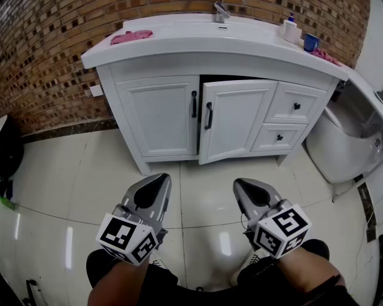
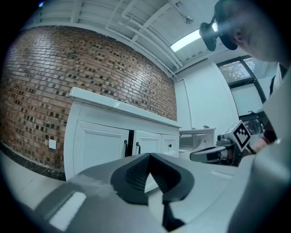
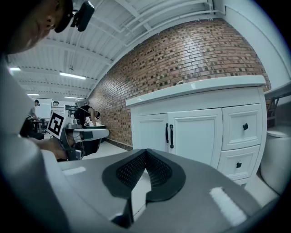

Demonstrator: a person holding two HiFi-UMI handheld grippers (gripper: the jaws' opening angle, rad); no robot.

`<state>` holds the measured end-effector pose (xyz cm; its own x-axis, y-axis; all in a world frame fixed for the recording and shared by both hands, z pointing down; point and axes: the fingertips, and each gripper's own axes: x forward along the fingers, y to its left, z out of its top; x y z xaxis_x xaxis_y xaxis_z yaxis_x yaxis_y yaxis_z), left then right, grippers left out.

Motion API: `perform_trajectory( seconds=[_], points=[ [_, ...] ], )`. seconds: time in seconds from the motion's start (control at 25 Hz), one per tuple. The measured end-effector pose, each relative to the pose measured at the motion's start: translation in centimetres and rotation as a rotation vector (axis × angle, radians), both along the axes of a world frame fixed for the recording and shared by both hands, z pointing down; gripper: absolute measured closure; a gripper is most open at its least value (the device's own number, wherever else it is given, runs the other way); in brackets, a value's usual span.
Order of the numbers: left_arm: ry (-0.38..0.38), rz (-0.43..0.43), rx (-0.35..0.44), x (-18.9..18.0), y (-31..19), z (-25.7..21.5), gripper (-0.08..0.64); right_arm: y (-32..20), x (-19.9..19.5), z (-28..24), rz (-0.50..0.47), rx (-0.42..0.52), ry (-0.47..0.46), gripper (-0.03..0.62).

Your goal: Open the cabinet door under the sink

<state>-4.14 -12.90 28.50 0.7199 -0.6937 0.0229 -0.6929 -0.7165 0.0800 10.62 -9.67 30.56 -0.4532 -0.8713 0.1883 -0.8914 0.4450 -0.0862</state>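
Note:
The white vanity cabinet (image 1: 158, 116) under the sink has two doors with black handles. Its right door (image 1: 236, 122) hangs slightly ajar, with a dark gap along its top and hinge-free edge; its handle (image 1: 208, 116) sticks out toward me. The left door stays flush. Both grippers hover low over the floor, well short of the cabinet. My left gripper (image 1: 157, 180) is shut with nothing in it, and so is my right gripper (image 1: 243, 184). The doors also show past the shut left gripper (image 2: 149, 155) and the shut right gripper (image 3: 145, 152), with both handles (image 3: 171, 135) side by side.
Two drawers (image 1: 295, 106) sit right of the doors. A white toilet (image 1: 338, 143) stands at the far right. On the counter lie a pink cloth (image 1: 131, 36), a faucet (image 1: 221, 11), a bottle (image 1: 290, 28) and a blue cup (image 1: 310, 42). Glossy floor tiles (image 1: 72, 179) spread before the cabinet.

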Motion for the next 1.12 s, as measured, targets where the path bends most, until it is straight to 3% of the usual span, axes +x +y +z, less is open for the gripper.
perform_trajectory(
  seconds=[0.76, 1.12],
  points=[
    [-0.014, -0.014, 0.006, -0.5, -0.3, 0.2, 0.554, -0.6, -0.1, -0.4, 0.004, 0.02, 0.006, 0.584],
    [-0.064, -0.012, 0.084, 0.5, -2.4, -0.5, 0.554, -2.3, -0.5, -2.2, -0.004, 0.05, -0.037, 0.584]
  ],
)
